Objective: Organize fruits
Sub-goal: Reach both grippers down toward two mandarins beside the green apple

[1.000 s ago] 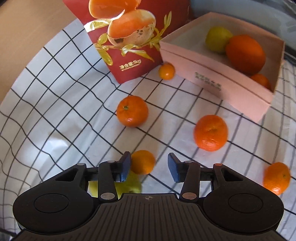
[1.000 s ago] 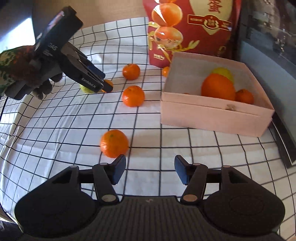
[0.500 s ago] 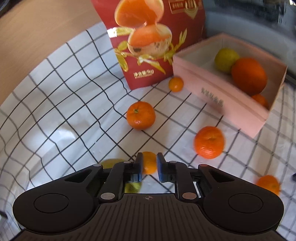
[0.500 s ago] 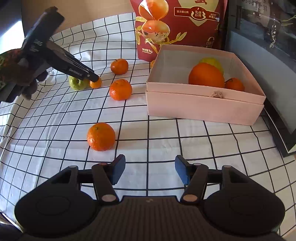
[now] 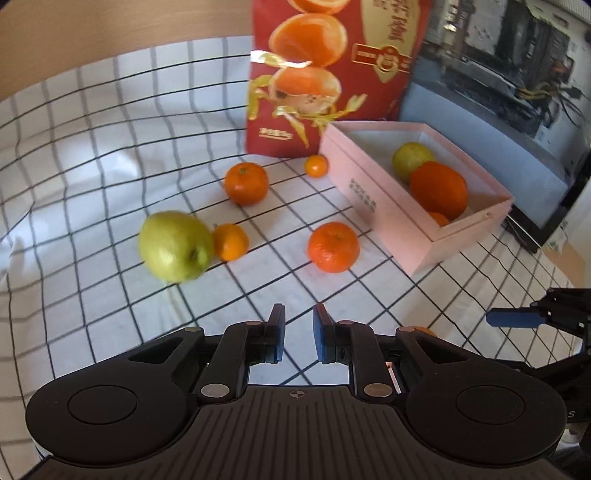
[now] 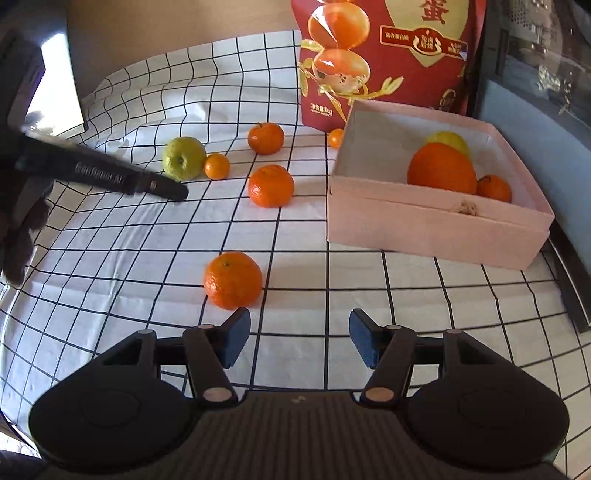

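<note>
A pink box (image 5: 373,201) (image 6: 436,236) on the checked cloth holds a yellow-green fruit (image 5: 412,157), a big orange (image 5: 437,188) and a small mandarin (image 6: 494,188). A green apple (image 5: 175,245) (image 6: 183,158) touches a small mandarin (image 5: 229,242) (image 6: 217,166). More mandarins lie loose: (image 5: 246,183), (image 5: 333,246), (image 5: 316,165), (image 6: 232,279). My left gripper (image 5: 298,334) is nearly shut and empty, back from the apple; it also shows in the right wrist view (image 6: 173,190). My right gripper (image 6: 295,341) is open and empty just behind the nearest mandarin.
A red fruit bag (image 5: 332,74) (image 6: 384,59) stands behind the box. A dark monitor or case (image 5: 498,85) is at the right. A wooden table edge (image 5: 92,33) lies beyond the cloth.
My left gripper closed its jaws near the small mandarin, then drew back without it; the mandarin and apple stay on the cloth. My right gripper moved nearer the closest mandarin.
</note>
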Tool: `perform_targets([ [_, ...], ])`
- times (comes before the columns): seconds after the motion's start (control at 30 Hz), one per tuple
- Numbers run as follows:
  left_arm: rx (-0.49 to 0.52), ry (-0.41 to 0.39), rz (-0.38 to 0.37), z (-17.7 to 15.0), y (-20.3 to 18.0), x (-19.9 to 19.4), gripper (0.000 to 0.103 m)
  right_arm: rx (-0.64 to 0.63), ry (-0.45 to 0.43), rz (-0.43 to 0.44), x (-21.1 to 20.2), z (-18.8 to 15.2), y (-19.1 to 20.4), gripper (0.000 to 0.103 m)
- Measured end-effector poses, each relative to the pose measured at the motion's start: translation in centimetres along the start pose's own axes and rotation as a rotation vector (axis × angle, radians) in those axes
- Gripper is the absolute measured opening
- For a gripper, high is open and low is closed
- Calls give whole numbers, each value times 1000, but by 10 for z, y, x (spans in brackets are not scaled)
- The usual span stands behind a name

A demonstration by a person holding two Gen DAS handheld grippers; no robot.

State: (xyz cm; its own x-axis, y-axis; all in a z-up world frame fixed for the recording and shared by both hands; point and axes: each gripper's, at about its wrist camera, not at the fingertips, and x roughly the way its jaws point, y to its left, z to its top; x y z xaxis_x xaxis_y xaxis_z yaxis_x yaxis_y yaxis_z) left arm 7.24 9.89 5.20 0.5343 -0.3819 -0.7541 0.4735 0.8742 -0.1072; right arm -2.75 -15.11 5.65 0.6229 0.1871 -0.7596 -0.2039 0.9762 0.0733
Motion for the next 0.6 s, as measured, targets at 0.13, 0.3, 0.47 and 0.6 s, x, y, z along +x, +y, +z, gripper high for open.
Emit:
perform_targets([
  [0.13, -128, -18, 46, -3, 17, -5, 22, -29, -6, 13, 1, 8, 6, 60],
  [0.3, -325, -58, 57, -28, 34, -27, 23, -219, -90, 37, 9, 49, 35, 58],
  [0.47, -410, -51, 53, -61, 37, -48, 23, -342, -78, 96, 50, 111, 63, 44],
  [0.6, -461, -48, 81, -84, 43, -67, 23, -434, 5, 81, 101, 142, 83, 44],
])
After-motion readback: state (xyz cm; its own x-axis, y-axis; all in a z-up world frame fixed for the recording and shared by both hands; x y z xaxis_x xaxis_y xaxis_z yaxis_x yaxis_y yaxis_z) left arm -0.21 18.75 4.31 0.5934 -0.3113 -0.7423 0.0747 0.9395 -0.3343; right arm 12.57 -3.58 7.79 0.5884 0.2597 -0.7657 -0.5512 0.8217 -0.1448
